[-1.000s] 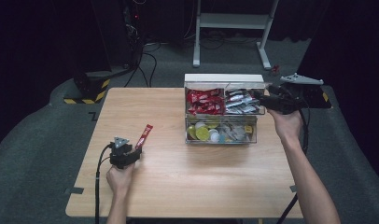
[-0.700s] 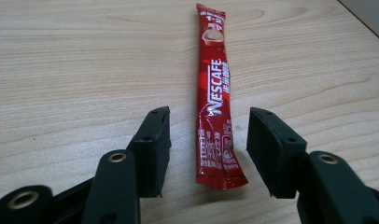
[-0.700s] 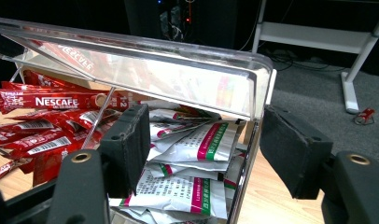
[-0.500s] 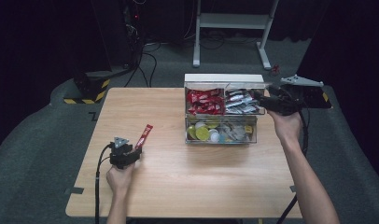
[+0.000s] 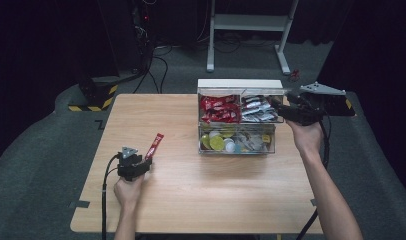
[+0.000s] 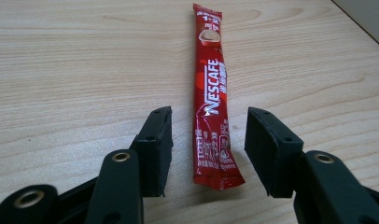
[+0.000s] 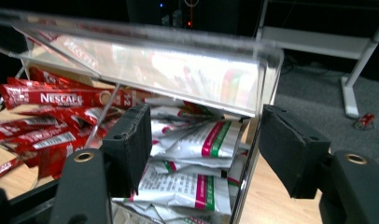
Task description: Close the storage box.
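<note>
A red Nescafe stick sachet point(image 6: 210, 98) lies flat on the wooden table point(image 5: 201, 200), its near end between the jaws of my left gripper point(image 6: 210, 151), which is open and not touching it. In the high view the sachet point(image 5: 154, 145) points away from the left gripper point(image 5: 141, 162). My right gripper point(image 7: 206, 149) is open at the right end of a clear organiser box point(image 5: 237, 120), straddling its side wall, with white sachets point(image 7: 197, 161) in the compartment ahead. It holds nothing.
The clear box holds red sachets point(image 5: 219, 108) at the back left, white sachets point(image 5: 259, 108) at the back right, and round yellow and white capsules point(image 5: 221, 142) in front. Black-and-yellow floor tape point(image 5: 93, 97) and a white stand point(image 5: 248, 25) lie beyond the table.
</note>
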### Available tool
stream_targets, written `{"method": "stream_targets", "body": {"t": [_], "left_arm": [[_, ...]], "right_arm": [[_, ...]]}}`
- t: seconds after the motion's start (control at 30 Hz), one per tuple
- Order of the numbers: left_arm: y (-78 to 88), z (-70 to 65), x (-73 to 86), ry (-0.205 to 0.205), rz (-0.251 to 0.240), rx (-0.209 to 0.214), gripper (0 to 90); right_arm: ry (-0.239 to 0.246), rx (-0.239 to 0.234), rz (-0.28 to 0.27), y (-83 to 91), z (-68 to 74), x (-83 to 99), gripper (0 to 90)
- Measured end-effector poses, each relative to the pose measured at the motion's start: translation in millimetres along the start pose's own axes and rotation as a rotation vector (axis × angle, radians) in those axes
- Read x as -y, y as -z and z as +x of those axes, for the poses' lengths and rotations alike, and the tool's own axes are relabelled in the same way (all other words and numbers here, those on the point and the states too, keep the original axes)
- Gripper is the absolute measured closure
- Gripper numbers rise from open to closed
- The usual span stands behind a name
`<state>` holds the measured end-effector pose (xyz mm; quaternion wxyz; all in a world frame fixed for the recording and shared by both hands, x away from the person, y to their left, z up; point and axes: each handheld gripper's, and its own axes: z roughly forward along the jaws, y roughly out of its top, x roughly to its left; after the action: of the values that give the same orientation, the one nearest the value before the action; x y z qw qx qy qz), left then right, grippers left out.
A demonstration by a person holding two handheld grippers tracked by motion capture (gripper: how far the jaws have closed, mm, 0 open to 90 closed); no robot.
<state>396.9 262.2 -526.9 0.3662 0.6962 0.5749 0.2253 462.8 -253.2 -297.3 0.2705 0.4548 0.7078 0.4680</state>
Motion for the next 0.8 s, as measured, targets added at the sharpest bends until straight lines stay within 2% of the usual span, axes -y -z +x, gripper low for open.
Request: {"method": "stream_targets", "body": {"t": [0.13,0.23,0.53,0.8], "left_arm": [[0.0,0.1,-0.1,0.000,0.000,0.002,51.9],[-0.1,-0.2,0.1,0.001,0.000,0.004,52.0],[0.0,-0.5,0.0,-0.001,0.002,0.005,52.4],[0.0,-0.2,0.0,0.001,0.000,0.008,52.3]], "right_arm": [[0.021,0.014,0.003,0.3,3.0,-3.1,35.3],[0.018,0.006,0.001,1.0,2.0,-2.5,36.2],[0.025,0.037,-0.049,13.1,-1.1,-3.4,36.9],[0.030,0.024,-0.051,17.0,-1.6,-4.9,37.9]]}}
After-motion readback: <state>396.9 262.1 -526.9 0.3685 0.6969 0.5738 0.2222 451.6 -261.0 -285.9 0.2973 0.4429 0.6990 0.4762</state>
